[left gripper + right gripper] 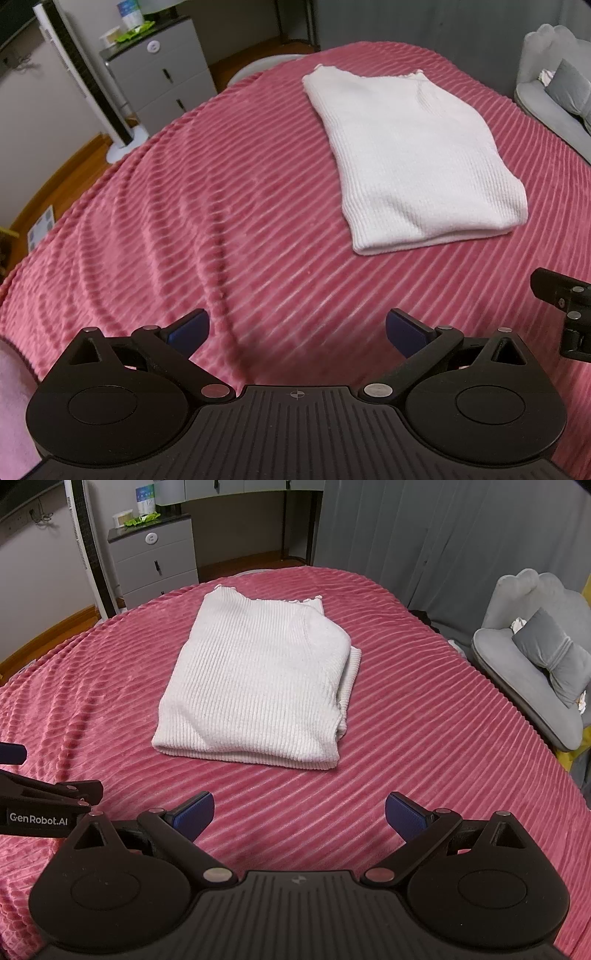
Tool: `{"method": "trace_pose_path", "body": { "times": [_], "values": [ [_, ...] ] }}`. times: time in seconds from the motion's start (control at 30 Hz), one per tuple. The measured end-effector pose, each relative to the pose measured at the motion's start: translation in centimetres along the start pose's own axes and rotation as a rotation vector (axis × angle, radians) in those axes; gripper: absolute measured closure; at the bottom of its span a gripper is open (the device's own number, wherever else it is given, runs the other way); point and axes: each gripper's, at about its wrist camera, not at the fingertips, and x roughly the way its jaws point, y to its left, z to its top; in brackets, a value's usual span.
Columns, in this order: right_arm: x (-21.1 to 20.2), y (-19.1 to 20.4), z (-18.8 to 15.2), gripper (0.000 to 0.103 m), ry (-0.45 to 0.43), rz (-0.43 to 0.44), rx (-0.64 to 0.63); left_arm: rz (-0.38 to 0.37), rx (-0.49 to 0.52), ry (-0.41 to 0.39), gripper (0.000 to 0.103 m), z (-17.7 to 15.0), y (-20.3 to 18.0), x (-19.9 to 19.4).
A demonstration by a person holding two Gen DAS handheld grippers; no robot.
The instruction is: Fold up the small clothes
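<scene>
Right wrist view: bed (424,738) under a pink ribbed blanket fills the frame ahead of and beneath both pairs of fingers.
Garment: white ribbed knit top (258,686) lies flat on the blanket, ahead of the right fingers and clear of them; in the left wrist view it sits ahead and to the right (413,162).
Fold state: layered into a compact rectangle, frilled hem at the far end, one under-layer peeking out along its right edge.
Right gripper (299,814): fingers spread wide, holding nothing.
Left gripper (297,332): fingers spread wide, empty.
Progress: I judge this top essentially folded; perhaps only tidying the protruding layer remains.
Other clothes: none visible.
</scene>
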Motion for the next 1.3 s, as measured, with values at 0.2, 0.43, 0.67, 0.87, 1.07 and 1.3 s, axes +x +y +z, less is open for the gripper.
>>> {"method": "trace_pose_path", "body": {
  "times": [0.2,0.43,0.67,0.87,1.07,1.3],
  "values": [
    [0.01,-0.04,0.01,0.004,0.000,0.000,0.000,-0.001,-0.011,0.000,0.000,0.04,0.07,-0.03],
    [0.15,-0.10,0.03,0.004,0.002,0.001,-0.002,-0.002,-0.011,0.000,0.000,0.03,0.08,-0.02],
    [0.19,-0.20,-0.02,0.004,0.001,0.000,-0.001,0.000,-0.009,-0.002,0.000,0.07,0.02,0.01],
    [0.26,-0.35,-0.04,0.004,0.001,0.000,-0.001,0.003,-0.008,-0.003,0.000,0.04,-0.07,0.08],
    [0.35,-0.46,0.03,0.004,0.002,0.000,-0.004,0.002,-0.014,-0.002,0.000,-0.01,0.01,0.13],
    [0.23,-0.57,0.11,0.004,-0.002,-0.003,-0.009,0.009,-0.005,-0.002,0.000,-0.03,-0.09,0.19]
  ]
}}
